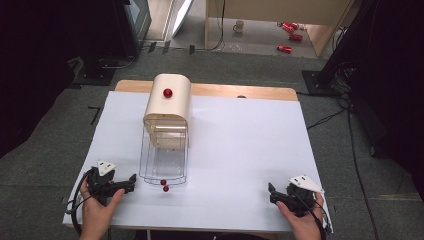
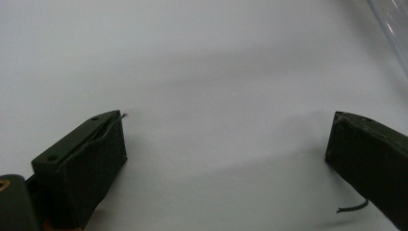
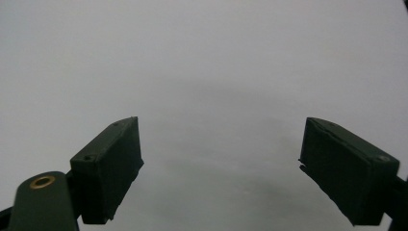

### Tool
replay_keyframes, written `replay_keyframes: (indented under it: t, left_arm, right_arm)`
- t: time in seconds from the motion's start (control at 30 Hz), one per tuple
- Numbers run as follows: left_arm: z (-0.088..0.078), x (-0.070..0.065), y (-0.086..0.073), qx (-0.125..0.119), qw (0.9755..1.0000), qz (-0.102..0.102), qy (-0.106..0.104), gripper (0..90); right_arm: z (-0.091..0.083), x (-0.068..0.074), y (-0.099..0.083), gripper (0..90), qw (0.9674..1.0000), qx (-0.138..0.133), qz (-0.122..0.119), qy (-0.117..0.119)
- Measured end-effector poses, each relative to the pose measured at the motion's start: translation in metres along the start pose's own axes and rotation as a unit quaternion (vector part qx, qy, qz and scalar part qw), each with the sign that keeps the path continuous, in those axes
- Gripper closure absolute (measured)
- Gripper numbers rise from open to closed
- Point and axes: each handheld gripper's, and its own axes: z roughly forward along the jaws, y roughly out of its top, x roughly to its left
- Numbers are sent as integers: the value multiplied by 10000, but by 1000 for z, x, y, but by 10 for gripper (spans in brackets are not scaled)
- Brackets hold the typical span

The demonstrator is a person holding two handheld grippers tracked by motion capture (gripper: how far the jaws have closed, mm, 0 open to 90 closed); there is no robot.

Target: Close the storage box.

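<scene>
A wooden bread-box-like case point(image 1: 167, 102) with a red knob point(image 1: 167, 92) stands at the back left of the white sheet point(image 1: 240, 150). Its clear door point(image 1: 164, 165) lies folded down in front, with a red knob point(image 1: 163, 182) at its front edge and a second red ball point(image 1: 165, 188) beside it. My left gripper point(image 1: 131, 181) rests near the front left, just left of the door, jaws wide apart over bare sheet point(image 2: 226, 139). My right gripper point(image 1: 272, 194) lies at the front right, open, nothing between its jaws point(image 3: 221, 154).
The clear door's rim point(image 2: 392, 29) edges into the left gripper view's top right corner. Beyond the table lie grey carpet, red cans point(image 1: 289, 30), a mug point(image 1: 239, 26), black stands and cables point(image 1: 350, 125). The sheet's middle and right side are bare.
</scene>
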Motion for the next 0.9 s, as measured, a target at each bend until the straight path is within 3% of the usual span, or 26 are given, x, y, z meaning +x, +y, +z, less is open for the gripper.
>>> replay_keyframes:
  t: [0.03,0.07,0.1,0.13,0.17,0.2,0.3,0.4,0.43,0.47,0.57,0.6,0.63,0.67,0.7,0.73,0.83,0.9]
  left_arm:
    - [0,0,0,-1,10000,-1,0,4]
    - [0,0,0,-1,10000,1,1,4]
    - [0,0,0,1,10000,1,1,4]
    - [0,0,0,1,10000,1,1,4]
    - [0,0,0,1,10000,0,0,4]
    - [0,0,0,1,10000,0,0,4]
    - [0,0,0,1,10000,2,0,4]
    - [0,0,0,2,10000,0,0,4]
    - [0,0,0,1,10000,2,0,4]
    - [0,0,0,1,10000,2,0,3]
    - [0,0,0,5,10000,6,-2,3]
    - [0,0,0,5,10000,6,-2,4]
    - [0,0,0,6,10000,6,-2,4]
    - [0,0,0,6,10000,6,-2,4]
    - [0,0,0,6,10000,7,-1,4]
    - [0,0,0,6,10000,7,-1,4]
    - [0,0,0,2,10000,5,0,4]
    - [0,0,0,1,10000,5,0,4]
  right_arm:
    - [-2,12,3,184,9999,-52,-46,101]
    - [-2,12,3,184,9999,-52,-46,101]
    - [-3,25,7,202,9995,-129,-111,259]
    - [-3,25,7,202,9995,-129,-111,259]
    - [-3,39,11,222,9989,-196,-202,368]
    - [-3,39,11,222,9989,-196,-202,368]
    - [-3,63,18,263,9972,-309,-245,631]
    - [-3,76,20,286,9962,-364,-312,729]
    - [-3,89,23,298,9950,-383,-379,840]
    - [-3,89,23,298,9950,-383,-379,840]
    - [-3,113,26,340,9918,-441,-497,1090]
    - [-3,113,26,340,9918,-441,-497,1090]
    - [-3,124,27,362,9905,-462,-519,1189]
    - [-3,124,27,362,9905,-462,-519,1189]
    - [-2,135,29,390,9886,-481,-558,1310]
    - [-2,135,29,390,9886,-481,-558,1310]
    - [-1,155,31,408,9851,-479,-670,1509]
    - [-1,159,31,414,9844,-488,-676,1550]
